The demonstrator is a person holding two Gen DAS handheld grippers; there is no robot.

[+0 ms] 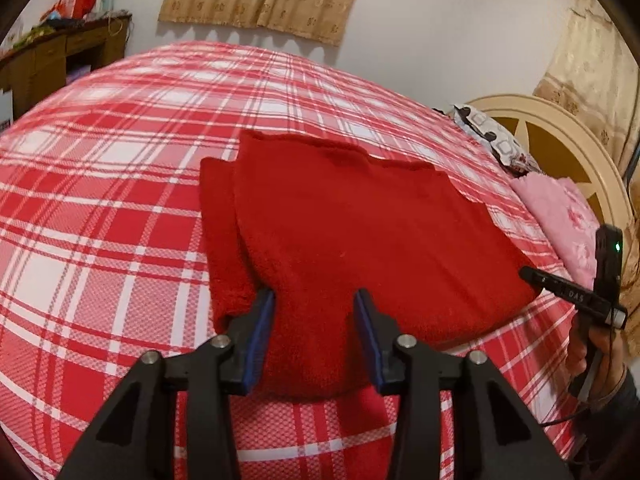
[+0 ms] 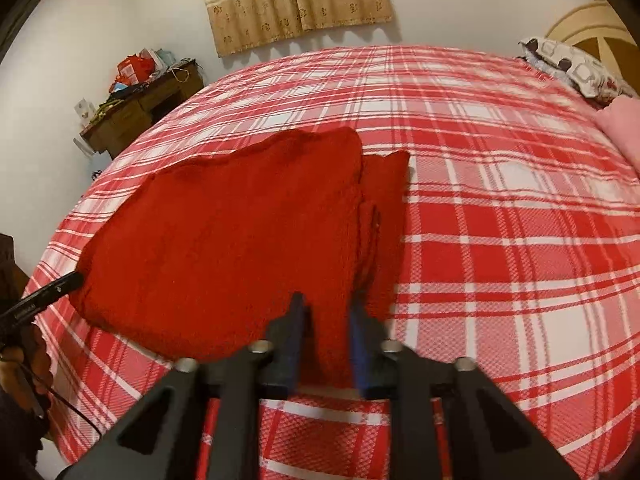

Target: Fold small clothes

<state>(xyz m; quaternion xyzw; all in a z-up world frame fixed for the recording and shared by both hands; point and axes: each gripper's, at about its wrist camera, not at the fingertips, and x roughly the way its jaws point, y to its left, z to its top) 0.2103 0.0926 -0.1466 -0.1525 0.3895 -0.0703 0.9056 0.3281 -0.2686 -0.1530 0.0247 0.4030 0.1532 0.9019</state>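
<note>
Red sweater (image 1: 360,232) lies on the bed (image 1: 100,200), long axis running away from both grippers. Left gripper (image 1: 314,336) and right gripper (image 2: 326,340) each sit at its near edge, one per corner, fingers parted with cloth between them, not clamped yet I'd say.

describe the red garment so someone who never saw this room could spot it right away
Start with the big bed under its red and white plaid cover. The red garment lies flat on it near the front edge, partly folded, with the left gripper and right gripper at its near edge. It is the only plain red, fuzzy patch on the checks.
</note>
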